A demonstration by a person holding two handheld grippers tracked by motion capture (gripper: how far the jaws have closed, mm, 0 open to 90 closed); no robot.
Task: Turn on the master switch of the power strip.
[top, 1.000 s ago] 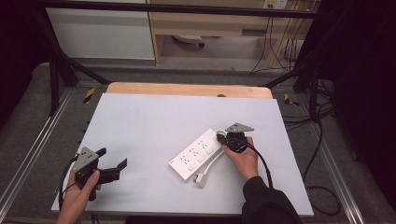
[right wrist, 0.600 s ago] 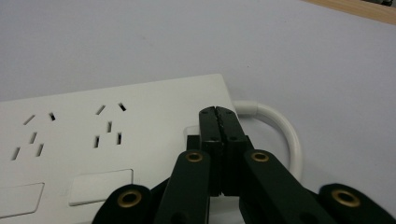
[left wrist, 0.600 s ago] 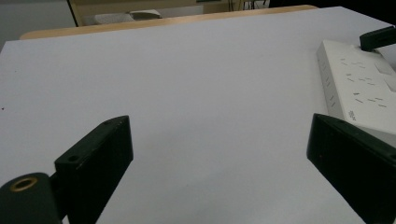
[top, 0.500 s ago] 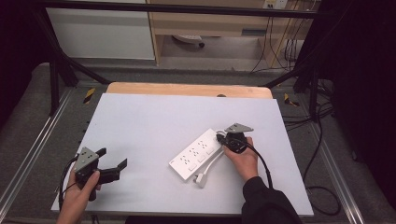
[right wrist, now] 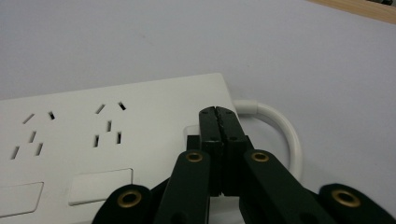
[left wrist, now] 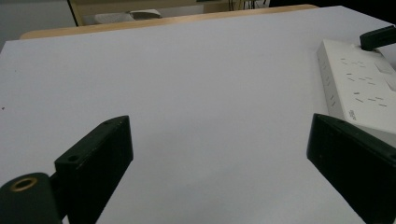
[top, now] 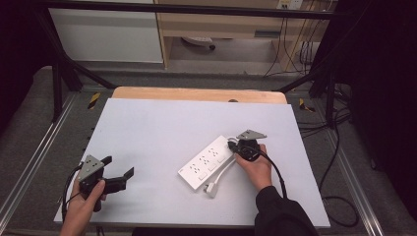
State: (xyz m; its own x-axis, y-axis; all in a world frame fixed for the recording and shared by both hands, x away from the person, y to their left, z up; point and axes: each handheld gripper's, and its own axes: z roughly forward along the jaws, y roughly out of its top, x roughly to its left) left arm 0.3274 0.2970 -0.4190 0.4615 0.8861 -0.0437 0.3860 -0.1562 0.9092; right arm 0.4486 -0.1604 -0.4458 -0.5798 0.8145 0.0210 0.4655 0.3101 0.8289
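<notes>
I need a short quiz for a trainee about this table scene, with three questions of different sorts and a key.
1. True or false: the left hand-held gripper is shut on the cable.
2. Multiple choice: where do the tips of the right hand-held gripper rest? A) on the plug; B) on the power strip, at a switch near its cable end; C) on the bare table.
3. Fill in: in the high view, the white plug lies on the side of the strip ____ to the person.

Key
1. False: its jaws stand wide apart over the bare table, holding nothing.
2. B: the jaws are closed together, pressing down there.
3. nearer.
</notes>
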